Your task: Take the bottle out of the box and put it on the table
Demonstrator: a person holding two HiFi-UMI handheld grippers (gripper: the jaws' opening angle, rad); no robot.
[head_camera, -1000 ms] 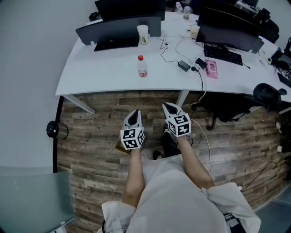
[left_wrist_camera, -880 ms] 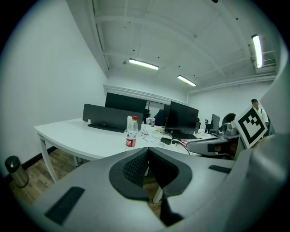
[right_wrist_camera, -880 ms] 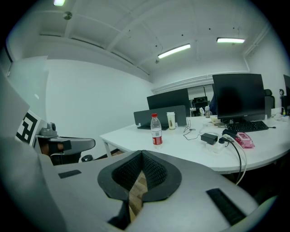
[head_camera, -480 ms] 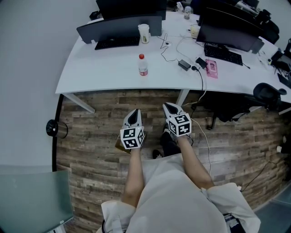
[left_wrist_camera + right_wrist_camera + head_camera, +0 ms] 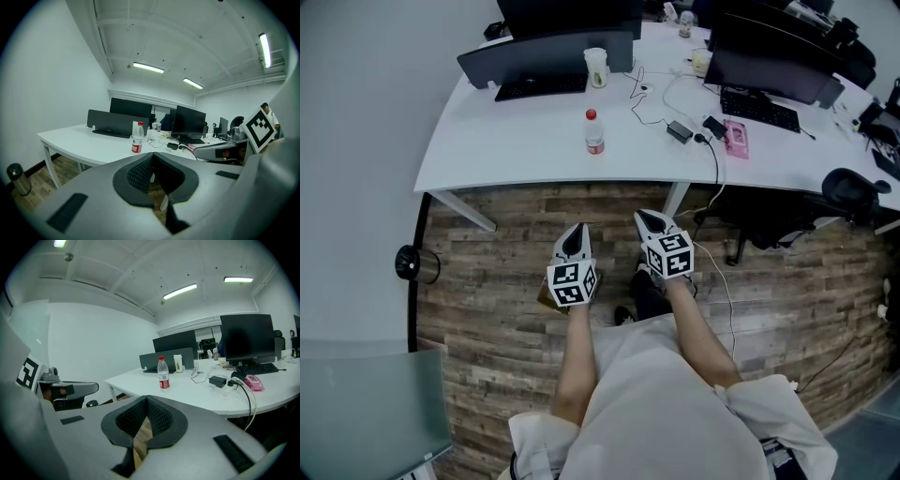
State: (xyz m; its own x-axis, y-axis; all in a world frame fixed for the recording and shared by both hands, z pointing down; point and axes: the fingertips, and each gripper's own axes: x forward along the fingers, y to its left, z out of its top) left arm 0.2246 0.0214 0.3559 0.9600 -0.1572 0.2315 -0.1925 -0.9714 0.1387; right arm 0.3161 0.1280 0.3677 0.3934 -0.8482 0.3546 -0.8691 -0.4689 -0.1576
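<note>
Well, bottle on table ahead of tips; red label, print too small to read. L gripper, R gripper: jaws pressed together, empty.

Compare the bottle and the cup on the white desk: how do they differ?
Bottle is clear with a red cap and red label; cup is pale, with no red. Bottle narrows to a neck; cup has no neck. Bottle stands alone on bare desk, nearer the front edge; cup sits farther back, by the keyboard. Both stand upright.
</note>
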